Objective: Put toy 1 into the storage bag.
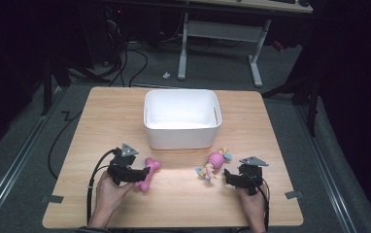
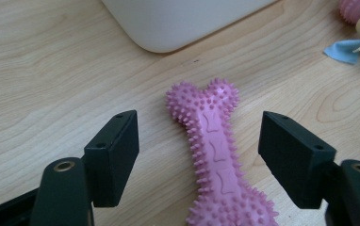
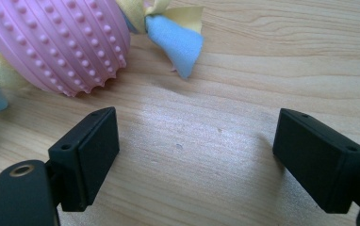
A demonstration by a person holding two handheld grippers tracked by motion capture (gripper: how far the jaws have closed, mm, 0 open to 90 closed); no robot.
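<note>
My wooden counter (image 1: 101, 204) fills the middle of the high view. A big white tub (image 1: 182, 141) sits in the upper middle of it, and it looks empty.

In the lower left is my left tongs (image 1: 142, 175). Its jaws are wide open, one on each side of a pink bone toy (image 2: 216, 155), and they hold nothing. In the left gripper view the bone lies flat in the lower middle, with a gap between it and each jaw. It is covered in little spikes. I think it is light, rubbery and a bit squishy, so it should not slip. I would pinch it at the thin middle.

In the lower right is my right tongs (image 1: 227, 175), wide open and empty too. A pink bumpy ball (image 3: 60, 42) with soft cloth tails (image 3: 175, 40) lies just beside it, at the upper left of the right gripper view. The tails are floppy, so I would grab the ball.
</note>
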